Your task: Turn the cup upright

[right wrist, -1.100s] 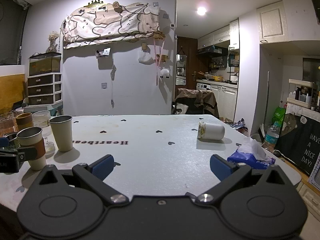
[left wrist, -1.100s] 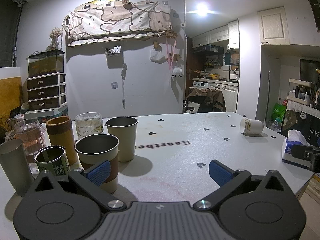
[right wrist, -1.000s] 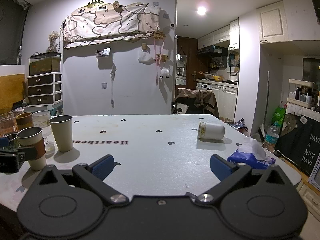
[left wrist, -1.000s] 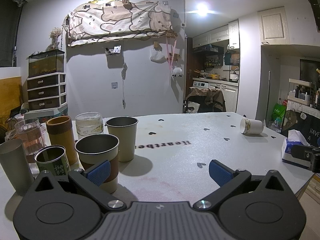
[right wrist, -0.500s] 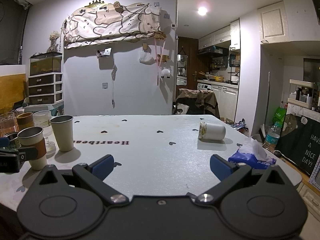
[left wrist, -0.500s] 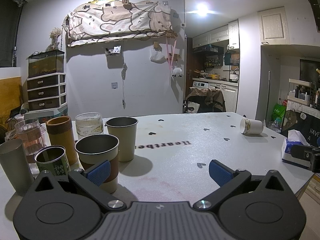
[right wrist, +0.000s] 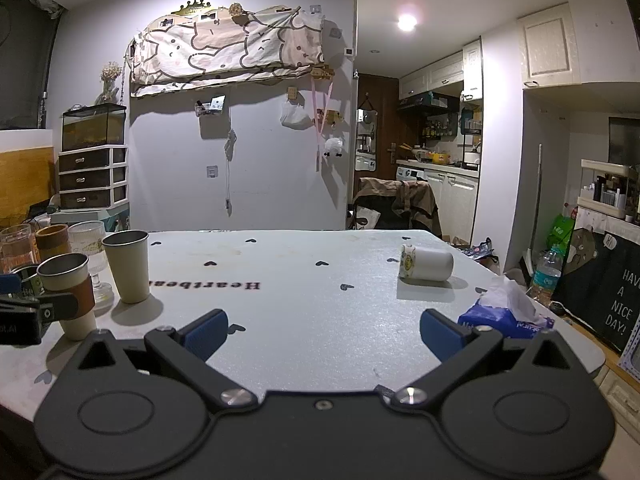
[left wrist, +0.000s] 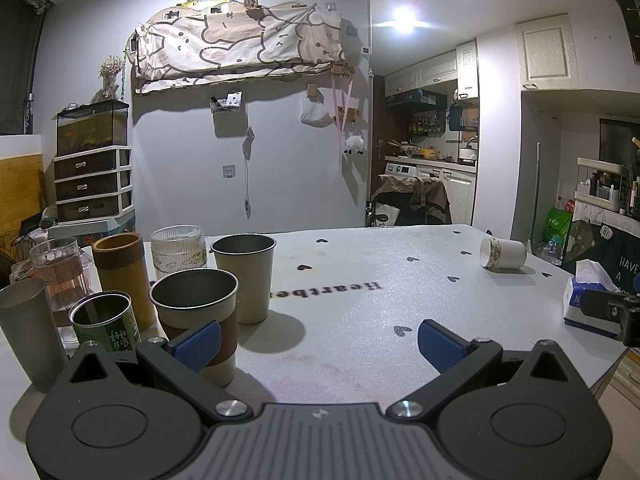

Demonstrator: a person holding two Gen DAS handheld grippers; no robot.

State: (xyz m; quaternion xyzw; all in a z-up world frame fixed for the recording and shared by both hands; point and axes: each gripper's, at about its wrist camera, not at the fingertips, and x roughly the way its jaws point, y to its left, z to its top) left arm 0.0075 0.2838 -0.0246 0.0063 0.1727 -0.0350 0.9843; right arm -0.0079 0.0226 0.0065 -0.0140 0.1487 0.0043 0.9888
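Nothing on the bench (left wrist: 360, 320) has shifted since the earlier frames; only the right view has nudged very slightly, and both tools hover as before.

From the left wrist view, at nine o'clock a cluster of cups stands upright: a grey tumbler (left wrist: 24, 332), a green printed tin (left wrist: 106, 322), a brown-sleeved steel cup (left wrist: 196, 320) and a beige steel cup (left wrist: 245, 276), with a bamboo cylinder (left wrist: 120, 272) and a ribbed glass (left wrist: 178, 252) behind them. The left hand-held gripper (left wrist: 318, 344) hangs low over the near edge, its blue pads spread wide apart around bare surface. This pale grey top carries small black hearts and a printed word (left wrist: 332, 290). At two o'clock the white cup (left wrist: 502, 253) lies on its side, mouth facing left, well apart from the cluster. A blue tissue pack (left wrist: 588, 300) sits at three o'clock by the edge.

From the right wrist view, the right hand-held gripper (right wrist: 324, 330) is likewise spread wide, clamping nothing, with the fallen cup at one o'clock ahead of it. Behind, a drawer unit (right wrist: 94, 178) stands at ten o'clock, a patterned cloth (right wrist: 228, 50) hangs on the wall at twelve, and a kitchen (right wrist: 440, 168) opens at two.
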